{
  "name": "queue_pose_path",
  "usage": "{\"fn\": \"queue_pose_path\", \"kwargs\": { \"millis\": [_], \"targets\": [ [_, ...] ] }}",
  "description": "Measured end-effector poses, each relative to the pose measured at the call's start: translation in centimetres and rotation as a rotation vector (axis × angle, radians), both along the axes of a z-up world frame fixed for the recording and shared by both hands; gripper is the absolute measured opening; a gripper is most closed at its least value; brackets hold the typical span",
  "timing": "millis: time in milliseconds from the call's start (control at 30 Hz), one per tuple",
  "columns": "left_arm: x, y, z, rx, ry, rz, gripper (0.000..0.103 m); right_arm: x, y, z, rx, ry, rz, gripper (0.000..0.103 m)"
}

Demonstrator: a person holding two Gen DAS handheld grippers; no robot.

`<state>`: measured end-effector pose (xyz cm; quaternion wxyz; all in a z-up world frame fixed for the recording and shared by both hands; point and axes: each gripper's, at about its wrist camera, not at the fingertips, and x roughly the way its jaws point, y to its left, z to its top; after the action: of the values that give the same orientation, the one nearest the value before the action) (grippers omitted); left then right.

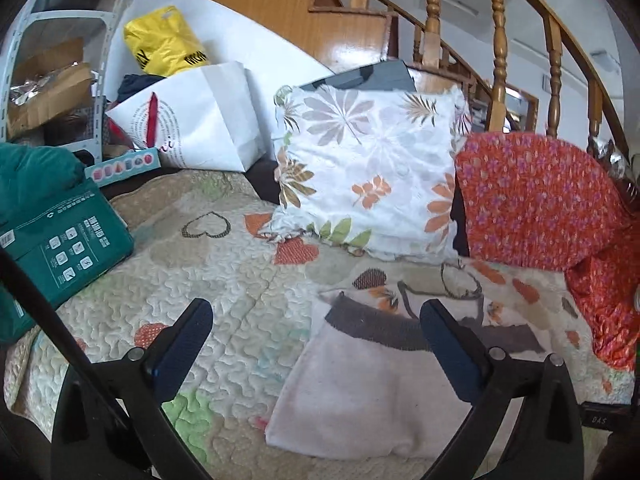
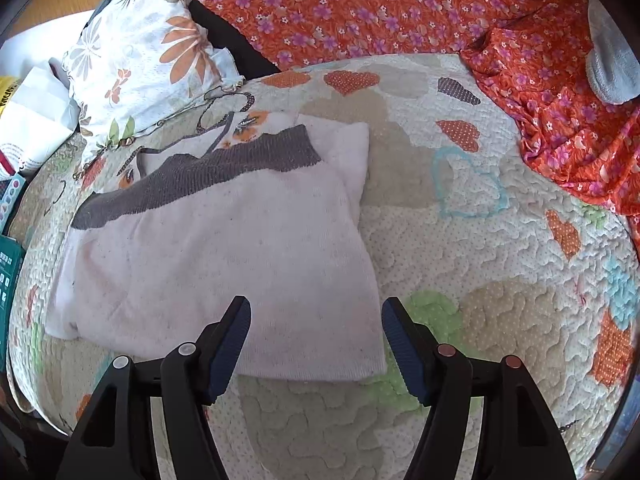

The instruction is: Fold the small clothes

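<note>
A small pale pink knit garment (image 2: 224,252) with a dark grey ribbed band lies flat and folded on the quilted heart-pattern cover (image 2: 480,280). In the left wrist view the garment (image 1: 360,392) lies low and right of centre. My left gripper (image 1: 316,312) is open and empty, held above the cover at the garment's left edge. My right gripper (image 2: 316,312) is open and empty, just above the garment's near right corner.
A floral cushion (image 1: 368,168) leans at the back of the cover. An orange floral cloth (image 1: 536,200) drapes on the right. A green box (image 1: 60,248) sits at the left, with a white paper bag (image 1: 200,124) and a yellow bag (image 1: 164,40) behind.
</note>
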<state>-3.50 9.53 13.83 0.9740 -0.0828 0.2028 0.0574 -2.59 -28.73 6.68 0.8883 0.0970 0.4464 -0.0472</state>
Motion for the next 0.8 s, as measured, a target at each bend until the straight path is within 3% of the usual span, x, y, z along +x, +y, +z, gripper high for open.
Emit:
{"fn": "queue_pose_path", "kwargs": {
  "millis": [100,267,800],
  "targets": [
    [0.5,-0.1,-1.6,0.013,0.032,-0.006,0.103,0.5,0.1,-0.5,0.002,0.013,0.003,0.073],
    [2.3,-0.3,-4.5,-0.054,0.166,-0.074,0.103,1.6,0.9,-1.5,-0.017,0.038,0.03,0.073],
    [3.3,-2.3,-6.9,-0.034,0.262,-0.123,0.103,3.1,1.7,-2.0,0.03,0.058,0.054,0.076]
  ]
}}
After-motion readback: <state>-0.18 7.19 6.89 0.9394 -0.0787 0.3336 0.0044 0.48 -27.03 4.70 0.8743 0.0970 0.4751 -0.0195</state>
